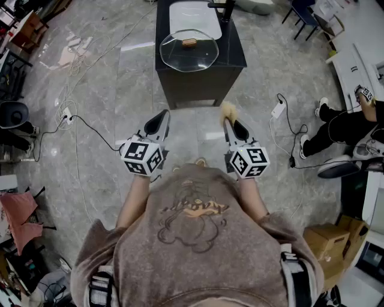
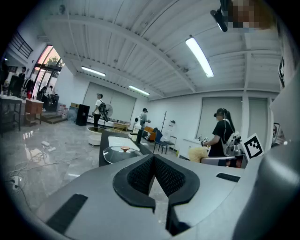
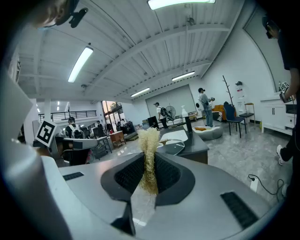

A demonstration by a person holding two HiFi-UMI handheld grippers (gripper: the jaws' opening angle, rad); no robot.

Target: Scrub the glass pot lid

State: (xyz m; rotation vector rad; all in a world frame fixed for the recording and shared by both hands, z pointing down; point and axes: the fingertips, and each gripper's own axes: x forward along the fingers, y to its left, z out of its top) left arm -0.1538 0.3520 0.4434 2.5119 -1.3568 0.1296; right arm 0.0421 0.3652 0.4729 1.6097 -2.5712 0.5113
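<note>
**Approach to lid, scrubber in hand; scrubbing not yet begun**

Right gripper: the jaws are pressed together on a pale straw-coloured fibrous scrubber, and a tuft is left standing proud of the tips. Left gripper: the jaws are brought fully together, with nothing seen between them. Both grippers are held side by side in front of the person, tipped slightly downward, over a grey marble-look floor.

The round clear glass pot lid, with its small brownish knob, is found knob-up on top of a dark box-shaped counter. It lies near the front edge, just in front of a white rectangular basin. It is well apart from both grippers, and no contact is made.

Step in hand, as judged: the scrubber is to be carried to the lid.

- The left jaws should be opened before arrival and closed on the knob or rim, so that the lid is steadied. Smooth glass on a smooth top is expected to slide toward the edge under sideways strokes.
- The protruding tuft, not the jaw tips, should be laid on the glass.
- Light circular strokes from knob to rim are advised.
- The clamp on the scrubber should be watched, since the fibres appear squeezed thin between the jaws.
</note>
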